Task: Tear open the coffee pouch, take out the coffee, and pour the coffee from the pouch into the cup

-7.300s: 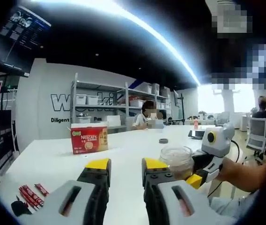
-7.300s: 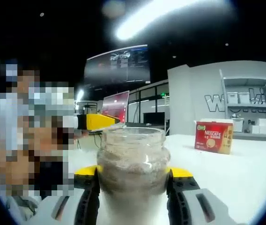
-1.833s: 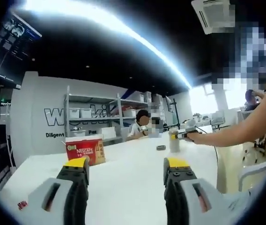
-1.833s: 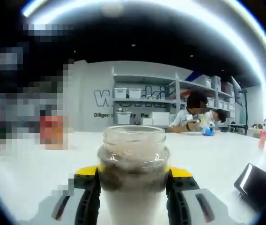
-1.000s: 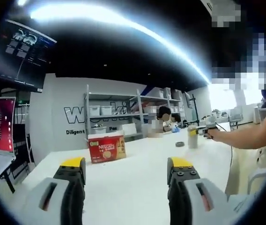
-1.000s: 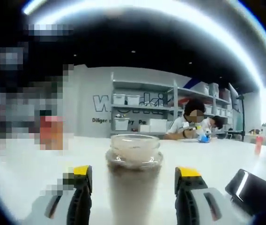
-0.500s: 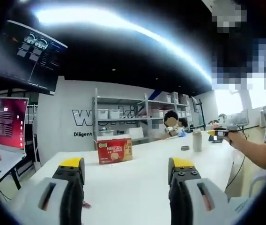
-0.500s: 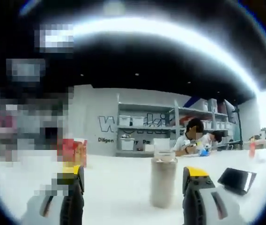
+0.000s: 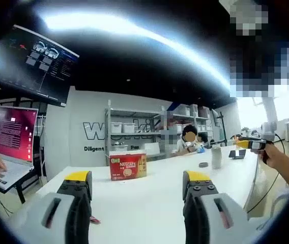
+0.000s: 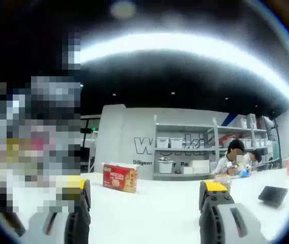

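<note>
My left gripper (image 9: 138,178) is open above the white table (image 9: 144,203), nothing between its jaws. The glass cup (image 9: 216,157) with brownish contents stands far off at the right of the table. Just right of it a person's hand holds my right gripper (image 9: 251,144), apart from the cup. A red coffee sachet (image 9: 94,220) lies by my left jaw. In the right gripper view my right gripper (image 10: 144,185) is open and holds nothing, and the cup's rim (image 10: 221,178) peeks above the right jaw's tip.
A red Nescafe box (image 9: 128,166) (image 10: 119,178) stands mid-table. A small dark ring (image 9: 203,164) lies near the cup, a dark phone (image 10: 272,194) at the far right. A laptop (image 9: 9,145) with a hand on it is at left. People sit by shelves (image 9: 134,124) behind.
My right gripper opened off the cup, left it standing on the table, and pulled back from it. The left gripper stayed open while its view swung left.
</note>
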`<state>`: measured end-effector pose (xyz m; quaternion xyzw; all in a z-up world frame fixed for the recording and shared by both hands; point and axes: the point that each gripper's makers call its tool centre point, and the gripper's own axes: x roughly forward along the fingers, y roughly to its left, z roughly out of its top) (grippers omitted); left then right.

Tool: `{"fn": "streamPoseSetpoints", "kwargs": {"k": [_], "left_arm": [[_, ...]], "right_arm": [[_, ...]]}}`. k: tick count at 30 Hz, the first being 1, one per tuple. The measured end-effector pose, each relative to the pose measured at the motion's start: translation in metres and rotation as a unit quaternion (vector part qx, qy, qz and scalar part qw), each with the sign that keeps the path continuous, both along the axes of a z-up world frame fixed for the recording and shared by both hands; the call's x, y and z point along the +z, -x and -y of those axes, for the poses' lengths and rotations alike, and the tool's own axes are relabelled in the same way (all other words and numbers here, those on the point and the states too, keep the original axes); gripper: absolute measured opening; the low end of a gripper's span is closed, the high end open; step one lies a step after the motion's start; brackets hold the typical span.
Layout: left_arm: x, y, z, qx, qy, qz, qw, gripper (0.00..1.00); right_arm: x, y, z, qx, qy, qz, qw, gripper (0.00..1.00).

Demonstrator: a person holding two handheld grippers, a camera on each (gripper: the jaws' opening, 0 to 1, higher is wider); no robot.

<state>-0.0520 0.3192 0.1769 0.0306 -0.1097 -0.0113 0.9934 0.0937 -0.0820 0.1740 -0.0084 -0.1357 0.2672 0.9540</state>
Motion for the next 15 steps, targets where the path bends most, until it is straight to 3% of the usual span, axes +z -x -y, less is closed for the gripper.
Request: {"fn": "streamPoseSetpoints", "kwargs": {"k": [8, 15], "left_arm": [[-0.005, 0.005, 0.003, -0.004, 0.001, -0.005, 1.0, 0.74], [0.001, 0.004, 0.009, -0.009, -0.006, -0.004, 0.9999, 0.74]], "right_arm": [[0.005, 0.038, -0.052, 0.065, 0.005, 0.01, 0.9978, 0.87], [0.012, 0.053, -0.079, 0.095, 0.016, 0.021, 0.9951, 0.86]]}}
